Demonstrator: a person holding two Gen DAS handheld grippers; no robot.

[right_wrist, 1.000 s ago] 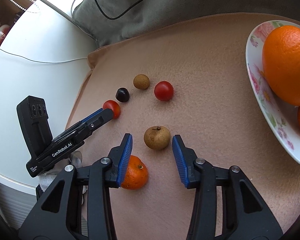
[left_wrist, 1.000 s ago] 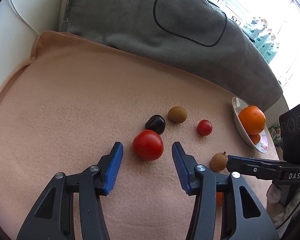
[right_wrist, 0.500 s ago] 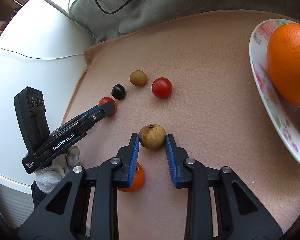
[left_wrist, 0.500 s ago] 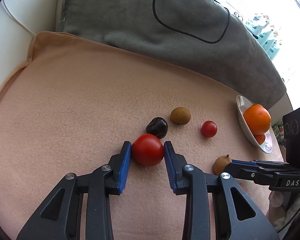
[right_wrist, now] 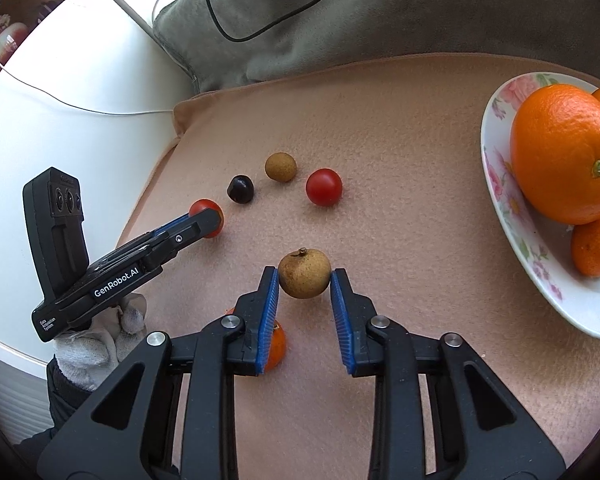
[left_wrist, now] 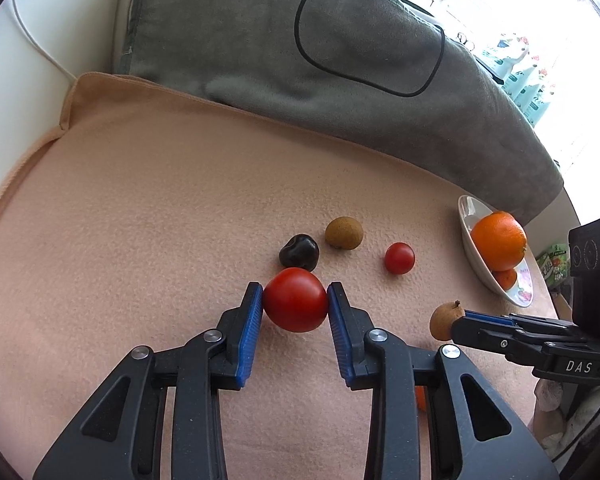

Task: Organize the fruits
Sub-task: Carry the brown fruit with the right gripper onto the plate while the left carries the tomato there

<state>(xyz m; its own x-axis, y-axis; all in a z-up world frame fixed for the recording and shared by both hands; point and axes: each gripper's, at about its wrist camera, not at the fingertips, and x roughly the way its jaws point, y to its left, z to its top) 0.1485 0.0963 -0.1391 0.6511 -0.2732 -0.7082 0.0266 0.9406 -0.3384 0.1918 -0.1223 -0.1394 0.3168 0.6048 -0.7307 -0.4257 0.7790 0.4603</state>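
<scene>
My left gripper [left_wrist: 295,300] is shut on a red tomato [left_wrist: 295,299], both blue pads touching its sides on the peach cloth. My right gripper [right_wrist: 305,276] is shut on a tan longan [right_wrist: 304,274] with a small stem. Beyond lie a dark cherry [left_wrist: 299,252], a brown round fruit [left_wrist: 343,233] and a small red tomato [left_wrist: 399,258]. A flowered plate [right_wrist: 512,216] at the right holds a big orange [right_wrist: 564,152] and small tangerines [right_wrist: 596,244]. A small tangerine [right_wrist: 277,346] sits partly hidden under my right gripper's left finger.
A grey cushion [left_wrist: 300,60] with a black cable [left_wrist: 364,80] lies along the far edge of the cloth. A white surface [right_wrist: 60,120] borders the cloth on the left. The left gripper body [right_wrist: 100,276] reaches in from the left in the right wrist view.
Both grippers have closed from wide open: the left onto the red tomato, the right onto the tan longan. Both also moved slightly forward around their fruit.
</scene>
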